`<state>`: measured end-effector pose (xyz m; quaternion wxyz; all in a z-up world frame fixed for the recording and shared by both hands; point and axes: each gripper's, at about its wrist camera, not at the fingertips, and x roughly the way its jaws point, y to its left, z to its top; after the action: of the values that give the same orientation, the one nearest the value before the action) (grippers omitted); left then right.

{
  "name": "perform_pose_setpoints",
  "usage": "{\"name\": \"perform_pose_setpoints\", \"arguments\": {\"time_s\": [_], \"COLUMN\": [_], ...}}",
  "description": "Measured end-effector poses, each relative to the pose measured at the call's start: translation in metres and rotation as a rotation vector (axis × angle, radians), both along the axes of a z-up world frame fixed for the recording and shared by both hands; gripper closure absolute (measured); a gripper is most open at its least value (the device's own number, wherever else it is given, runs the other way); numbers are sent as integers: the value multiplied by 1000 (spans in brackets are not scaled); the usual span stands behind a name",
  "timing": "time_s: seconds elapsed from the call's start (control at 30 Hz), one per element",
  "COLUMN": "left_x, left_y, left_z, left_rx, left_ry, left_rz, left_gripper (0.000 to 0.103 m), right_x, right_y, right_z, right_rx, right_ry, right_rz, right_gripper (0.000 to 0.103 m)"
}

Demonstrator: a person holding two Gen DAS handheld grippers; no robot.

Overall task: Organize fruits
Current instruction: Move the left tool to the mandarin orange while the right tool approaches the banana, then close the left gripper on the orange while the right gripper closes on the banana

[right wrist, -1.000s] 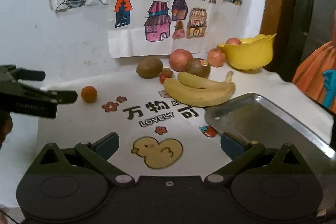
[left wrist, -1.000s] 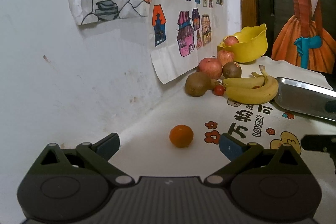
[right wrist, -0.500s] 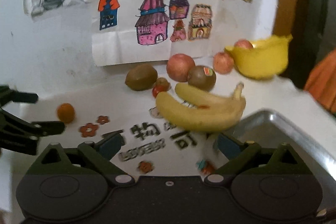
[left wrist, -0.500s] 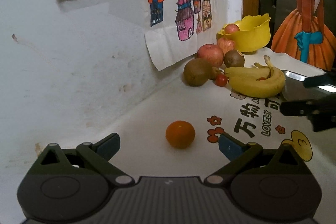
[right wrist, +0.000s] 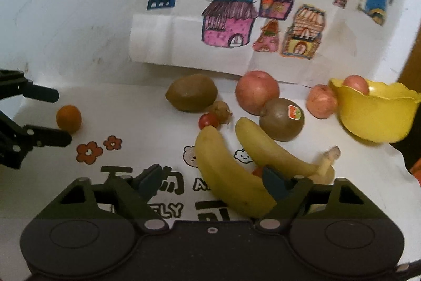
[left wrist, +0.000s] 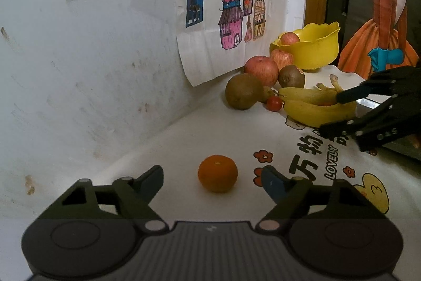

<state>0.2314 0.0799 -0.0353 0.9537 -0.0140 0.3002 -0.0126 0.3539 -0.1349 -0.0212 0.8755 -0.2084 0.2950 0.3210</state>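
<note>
The left gripper [left wrist: 211,177], a black two-finger tool with blue pads, has its jaws spread wide, and the small round orange mandarin [left wrist: 217,173] sits on the white printed tablecloth [left wrist: 184,138] between the 2 fingertips, touching neither. The right gripper [right wrist: 210,179], of the same build, is also spread wide; its fingers straddle the near end of the 2 yellow bananas [right wrist: 231,175], with the right blue pad [right wrist: 273,185] just beside or touching the larger one, and I cannot tell which.

Beyond the bananas lie a small red cherry tomato [right wrist: 208,121] and a small brown dried-looking fruit [right wrist: 221,110], close together. Just behind them are a large brown kiwi [right wrist: 192,92], a second brown kiwi with a red sticker [right wrist: 282,119] and a big red apple [right wrist: 256,92]. Farther right, a smaller pink apple [right wrist: 321,101] rests against the yellow scalloped plastic bowl [right wrist: 373,120], which holds 1 more red apple [right wrist: 355,83].

At the back, a child's coloured drawing of houses on white paper [right wrist: 236,17] hangs on the white wall [left wrist: 92,57].
</note>
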Motion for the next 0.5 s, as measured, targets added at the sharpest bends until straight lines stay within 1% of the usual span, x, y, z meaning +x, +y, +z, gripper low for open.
{"name": "perform_pose_setpoints", "arguments": {"time_s": [0.1,0.23,0.3,0.37,0.43,0.5], "left_x": [1,5,7,8,9,9], "left_y": [0,0,-1,-2,-2,-3], "left_z": [-1,-2,-3,-3,-3,-3], "left_rx": [-8,-18,-14,-10,-12,-7], "left_ry": [2,18,17,15,15,13], "left_rz": [-2,-2,-1,0,-1,1], "left_gripper": [28,45,49,58,63,64], "right_x": [9,17,21,22,24,28], "right_y": [3,6,8,12,15,19], "right_z": [-4,-8,-10,-12,-12,-13], "right_rx": [-33,-77,-97,-114,-117,-115], "right_ry": [-9,-15,-17,-35,-43,-43], "right_rz": [14,39,59,90,114,127], "right_gripper": [29,35,35,39,41,43]}}
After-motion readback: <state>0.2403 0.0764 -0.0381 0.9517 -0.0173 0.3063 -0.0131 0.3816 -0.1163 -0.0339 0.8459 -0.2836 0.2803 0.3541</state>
